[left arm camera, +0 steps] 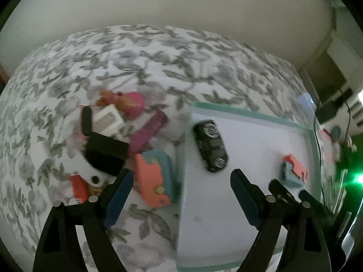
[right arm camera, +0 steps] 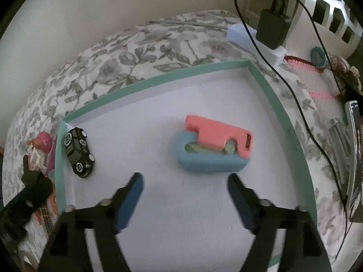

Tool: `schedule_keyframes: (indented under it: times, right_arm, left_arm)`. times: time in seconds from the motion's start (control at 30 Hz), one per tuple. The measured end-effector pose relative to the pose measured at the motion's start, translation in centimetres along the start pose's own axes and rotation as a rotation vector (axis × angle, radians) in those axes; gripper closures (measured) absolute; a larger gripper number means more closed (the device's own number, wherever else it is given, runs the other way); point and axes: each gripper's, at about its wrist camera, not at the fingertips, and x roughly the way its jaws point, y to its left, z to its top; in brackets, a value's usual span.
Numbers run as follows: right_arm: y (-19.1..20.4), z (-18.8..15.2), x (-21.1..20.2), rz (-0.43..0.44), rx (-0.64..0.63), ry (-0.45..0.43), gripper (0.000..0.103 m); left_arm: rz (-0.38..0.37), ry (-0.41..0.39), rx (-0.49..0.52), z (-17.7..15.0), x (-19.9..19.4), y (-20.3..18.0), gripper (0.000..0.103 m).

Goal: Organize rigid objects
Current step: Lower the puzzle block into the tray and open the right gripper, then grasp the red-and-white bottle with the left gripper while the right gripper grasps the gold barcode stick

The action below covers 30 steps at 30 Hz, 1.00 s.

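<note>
Shallow tray point(right arm camera: 267, 90): matt card, teal rim, smooth white floor. Inside it, black toy car point(right arm camera: 78, 153): glossy plastic; pink-and-blue block point(right arm camera: 213, 146): matt plastic. Under the tray, floral bedspread point(right arm camera: 158, 43): soft printed cloth.

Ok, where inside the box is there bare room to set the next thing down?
The box floor is bare between the toy car at its left wall and the pink-and-blue toy, and along the far wall. Outside its left wall, the pile on the bedspread is crowded.
</note>
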Motion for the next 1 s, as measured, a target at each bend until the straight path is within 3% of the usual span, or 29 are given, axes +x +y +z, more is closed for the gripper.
schedule_keyframes:
  times: [0.17, 0.37, 0.5, 0.63, 0.77, 1.0]
  right_arm:
    - [0.0, 0.0, -0.1, 0.0, 0.005, -0.01, 0.001]
    - [0.2, 0.1, -0.4, -0.019, 0.008, -0.023, 0.0]
    - [0.9, 0.4, -2.3, -0.01, -0.001, -0.093, 0.0]
    - [3.2, 0.5, -5.1, 0.061, -0.042, -0.183, 0.0]
    - [6.6, 0.0, -6.7, 0.149, -0.107, -0.209, 0.0]
    - [13.6, -2.1, -5.5, 0.21, -0.27, -0.134, 0.0]
  left_arm:
    - [0.028, 0.027, -0.091, 0.5, 0.3, 3.1, 0.009]
    - [0.056, 0.05, -0.194, 0.5, 0.6, 6.9, 0.009]
    - [0.014, 0.023, -0.255, 0.8, -0.5, 9.2, 0.009]
    - [0.017, -0.059, -0.304, 1.3, -2.4, 11.5, 0.008]
    - [0.082, -0.116, -0.312, 1.4, -3.9, 13.6, 0.008]
    - [0.152, -0.034, -0.278, 0.6, -3.1, 15.8, 0.008]
